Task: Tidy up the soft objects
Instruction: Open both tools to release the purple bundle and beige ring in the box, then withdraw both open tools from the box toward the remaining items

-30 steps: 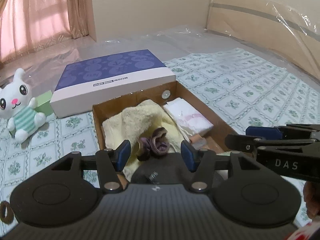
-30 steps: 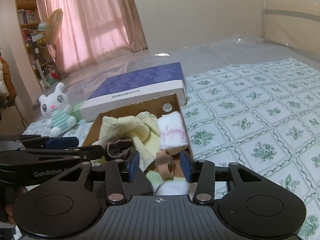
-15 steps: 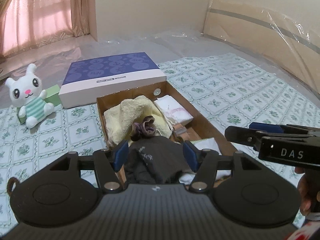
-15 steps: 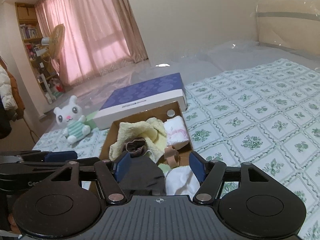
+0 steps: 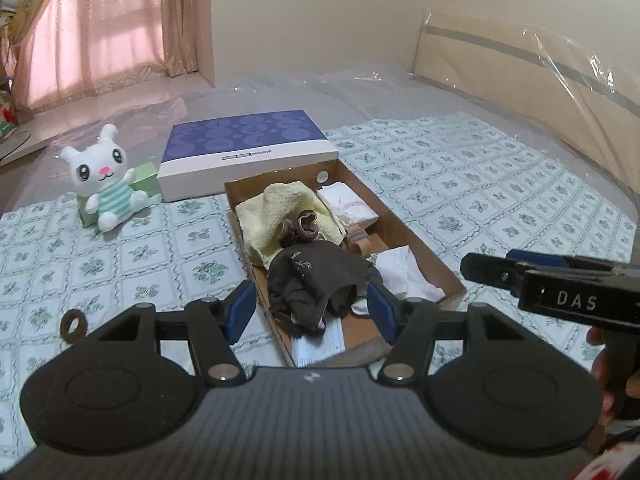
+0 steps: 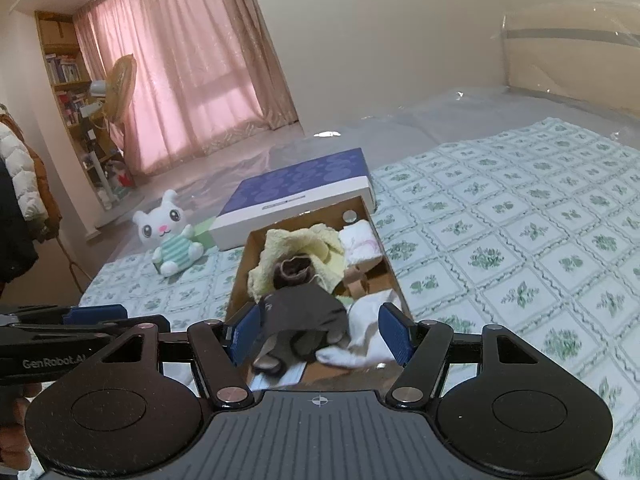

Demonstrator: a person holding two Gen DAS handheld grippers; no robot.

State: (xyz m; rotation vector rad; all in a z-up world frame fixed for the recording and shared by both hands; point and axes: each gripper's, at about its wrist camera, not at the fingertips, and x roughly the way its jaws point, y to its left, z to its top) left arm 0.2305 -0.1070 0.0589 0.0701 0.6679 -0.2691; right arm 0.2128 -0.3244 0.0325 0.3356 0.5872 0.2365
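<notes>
Above the cardboard box [image 5: 420,240], both grippers, left [image 5: 312,310] and right [image 6: 318,332], tilt downward, fingers spread, holding nothing.

Soft pink daylight glows through the curtains [image 6: 192,68] at the back left; the room sits evenly lit, shadows faint; glare glints off the plastic sheeting [image 5: 560,56]; fisheye bends the edges, corners vignette black; foreground clothes slightly blurred.

From my right wrist view the dark garment [image 6: 304,320] between the jaws blurs at its near end, and I cannot tell it from the white cloth [image 6: 368,332] there. The cardboard box [image 5: 404,236] has its near end hidden behind the left jaws. Small tan items [image 5: 362,242] beyond them I cannot identify.
</notes>
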